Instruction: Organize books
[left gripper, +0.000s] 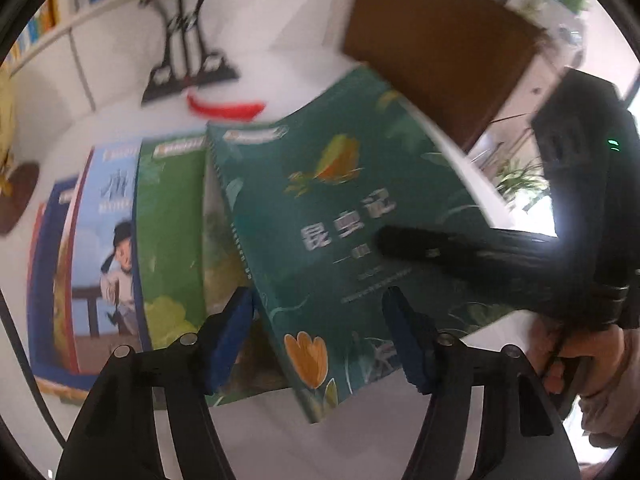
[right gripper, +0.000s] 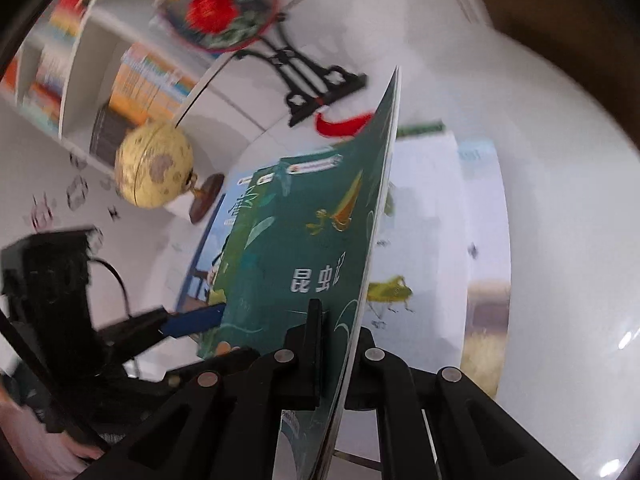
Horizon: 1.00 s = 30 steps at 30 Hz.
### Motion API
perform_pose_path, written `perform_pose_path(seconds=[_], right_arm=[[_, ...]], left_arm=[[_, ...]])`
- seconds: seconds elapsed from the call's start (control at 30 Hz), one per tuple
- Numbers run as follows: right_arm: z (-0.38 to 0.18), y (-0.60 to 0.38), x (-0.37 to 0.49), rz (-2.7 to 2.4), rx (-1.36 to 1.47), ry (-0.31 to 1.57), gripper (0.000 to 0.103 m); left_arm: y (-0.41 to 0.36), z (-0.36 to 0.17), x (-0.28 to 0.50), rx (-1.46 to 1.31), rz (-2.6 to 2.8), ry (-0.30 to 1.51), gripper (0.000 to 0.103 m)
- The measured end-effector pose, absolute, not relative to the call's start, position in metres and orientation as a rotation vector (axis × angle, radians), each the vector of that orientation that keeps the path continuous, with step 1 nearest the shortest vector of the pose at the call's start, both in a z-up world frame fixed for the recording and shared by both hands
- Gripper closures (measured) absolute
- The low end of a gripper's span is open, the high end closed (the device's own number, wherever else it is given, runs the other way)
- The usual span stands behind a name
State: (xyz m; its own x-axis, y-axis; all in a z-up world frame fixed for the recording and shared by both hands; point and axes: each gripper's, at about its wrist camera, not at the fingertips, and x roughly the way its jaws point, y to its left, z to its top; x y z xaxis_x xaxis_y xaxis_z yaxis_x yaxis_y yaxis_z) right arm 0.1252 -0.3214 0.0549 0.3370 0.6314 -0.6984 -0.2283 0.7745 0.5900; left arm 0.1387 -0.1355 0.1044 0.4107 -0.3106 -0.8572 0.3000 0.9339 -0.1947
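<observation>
Left wrist view
Left gripper [left gripper: 320, 336]: jaws stand apart, blue pads either side of the near edge of the dark green book [left gripper: 320, 216]; the pads grip nothing.
Dark green book: topmost of the fanned books, tilted, its right part raised off the white table [left gripper: 280, 68].
Right gripper [left gripper: 404, 240]: reaches in from the right, one black finger lying across the cover.
Other books: a light green book [left gripper: 168, 232] and a blue book [left gripper: 108, 248] lie left of the dark green one, overlapping, with further covers under them.
Far objects: a black stand [left gripper: 188, 68] with a red tassel [left gripper: 224, 108] at its foot; a brown panel [left gripper: 436, 40] far right.
Shelf [left gripper: 52, 28]: far left, holding a row of upright books; titles too blurred to read.

Right wrist view
Right gripper [right gripper: 340, 344]: fingers narrow, clamped on the near edge of the dark green book [right gripper: 304, 240], which stands on edge, cover facing left.
Open pages [right gripper: 432, 240]: white, with an insect drawing, lying on the table to the right.
Left gripper [right gripper: 192, 320]: near left, a blue pad touching the book's left edge.
Globe [right gripper: 154, 168]: far left on the table.
Shelf compartments [right gripper: 92, 60]: hold upright colourful books; a dark stack sits in the lower one.
</observation>
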Motion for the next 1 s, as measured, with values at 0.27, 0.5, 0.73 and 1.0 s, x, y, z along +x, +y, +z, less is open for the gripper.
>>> perform_pose_path(seconds=[0.27, 0.5, 0.73, 1.0], right_arm=[[0.070, -0.313, 0.123, 0.592, 0.309, 1.072, 0.097], [0.063, -0.312, 0.124, 0.556, 0.276, 1.102, 0.097], [0.075, -0.308, 0.115, 0.570, 0.272, 1.065, 0.097], [0.091, -0.279, 0.110, 0.607, 0.237, 1.053, 0.097]], left_arm=[[-0.131, 0.093, 0.158, -0.068, -0.393, 1.120, 0.040], [-0.140, 0.100, 0.182, -0.039, -0.381, 1.142, 0.040], [-0.141, 0.105, 0.161, -0.002, -0.411, 1.135, 0.041], [-0.109, 0.117, 0.142, -0.033, -0.347, 1.107, 0.041]])
